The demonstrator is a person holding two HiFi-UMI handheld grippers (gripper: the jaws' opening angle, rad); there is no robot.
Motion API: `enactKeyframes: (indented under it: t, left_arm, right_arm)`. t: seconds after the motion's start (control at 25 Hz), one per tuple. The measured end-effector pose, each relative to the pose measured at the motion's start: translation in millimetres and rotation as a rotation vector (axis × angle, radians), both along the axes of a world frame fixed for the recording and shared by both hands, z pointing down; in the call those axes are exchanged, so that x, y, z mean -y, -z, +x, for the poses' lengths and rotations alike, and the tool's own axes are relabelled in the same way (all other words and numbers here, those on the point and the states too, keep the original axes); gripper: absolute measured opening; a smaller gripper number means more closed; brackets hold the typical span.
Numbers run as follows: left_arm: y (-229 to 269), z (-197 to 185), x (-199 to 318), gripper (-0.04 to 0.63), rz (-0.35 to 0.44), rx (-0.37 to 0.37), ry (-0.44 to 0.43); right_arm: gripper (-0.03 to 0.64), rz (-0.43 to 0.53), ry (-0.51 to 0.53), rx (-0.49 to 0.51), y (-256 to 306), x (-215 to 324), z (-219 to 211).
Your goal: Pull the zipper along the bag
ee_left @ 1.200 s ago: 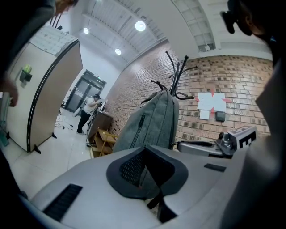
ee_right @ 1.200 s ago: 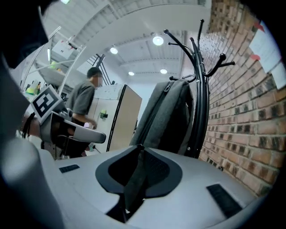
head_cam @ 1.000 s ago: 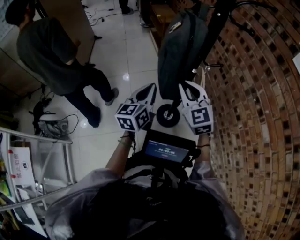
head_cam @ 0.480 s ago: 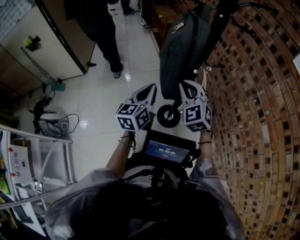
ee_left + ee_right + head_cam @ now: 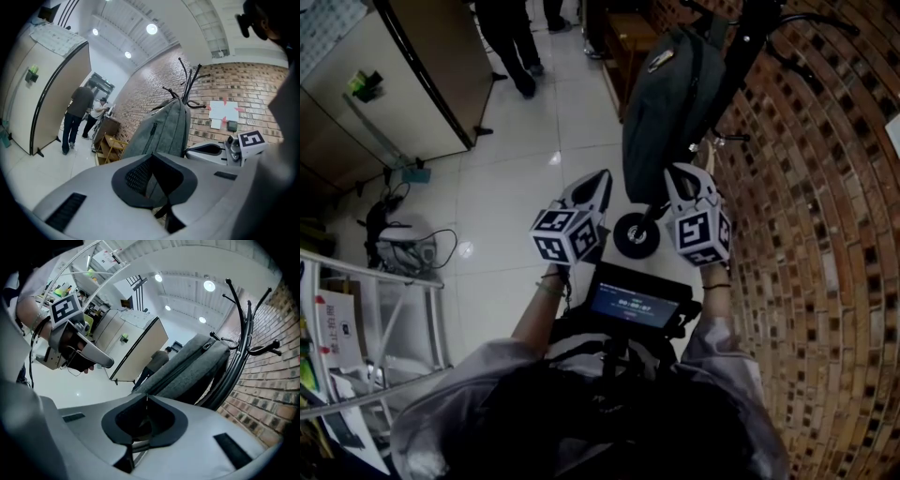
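A grey backpack hangs upright from a black coat stand by the brick wall. A dark zipper runs down its front; a second zipper line follows its side. My left gripper is held just left of the bag's lower end, apart from it, its jaws shut with nothing between them. My right gripper is held at the bag's lower right; its jaws are closing, tips together, and nothing shows between them. Neither gripper touches the bag.
A small black wheel sits on the floor under the bag. The brick wall is close on the right. A person walks at the back beside a tall beige partition. A wooden shelf stands behind the bag, a metal rack at left.
The person in dark clothes has walked from the near left to the back of the room. My right gripper has shifted slightly right; the left one has stayed put.
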State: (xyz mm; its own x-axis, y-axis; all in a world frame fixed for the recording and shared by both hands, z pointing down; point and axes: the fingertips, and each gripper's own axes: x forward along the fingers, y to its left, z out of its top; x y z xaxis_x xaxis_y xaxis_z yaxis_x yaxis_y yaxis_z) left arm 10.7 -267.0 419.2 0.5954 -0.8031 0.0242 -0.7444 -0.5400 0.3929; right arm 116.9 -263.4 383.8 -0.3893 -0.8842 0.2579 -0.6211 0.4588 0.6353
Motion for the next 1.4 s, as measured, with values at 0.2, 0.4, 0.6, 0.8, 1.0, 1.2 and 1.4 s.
enactKeyframes:
  t: [0.2,0.4,0.6,0.8,1.0,1.2,1.4]
  left_arm:
    - [-3.4,5.0,-1.1,0.008,-0.008,0.001,-0.014]
    - [-5.5,8.7,-3.3,0.008,-0.004,0.025,-0.030]
    - [-5.8,12.6,-5.5,0.008,0.021,0.081,-0.044]
    - [-6.4,13.9,-4.5,0.008,0.018,0.086,-0.055]
    - [-4.8,13.5,-2.1,0.008,0.018,0.073,-0.059]
    - [-4.0,12.3,-2.3,0.008,0.022,0.070,-0.063]
    - [-4.9,12.2,-3.6,0.008,0.022,0.065,-0.068]
  right_arm:
    - [0.009,-0.038,0.004,-0.004,3.3,0.0,2.6]
    - [0.009,-0.066,0.021,-0.005,6.9,0.0,1.7]
    - [0.009,-0.101,0.028,0.025,10.1,-0.1,4.4]
    - [0.009,-0.113,0.026,0.070,18.5,1.6,4.6]
    - [0.009,-0.120,0.024,0.114,25.5,4.5,5.3]
    - [0.009,-0.121,0.025,0.143,33.0,6.5,5.9]
    - [0.009,-0.100,0.023,0.126,47.0,9.8,7.4]
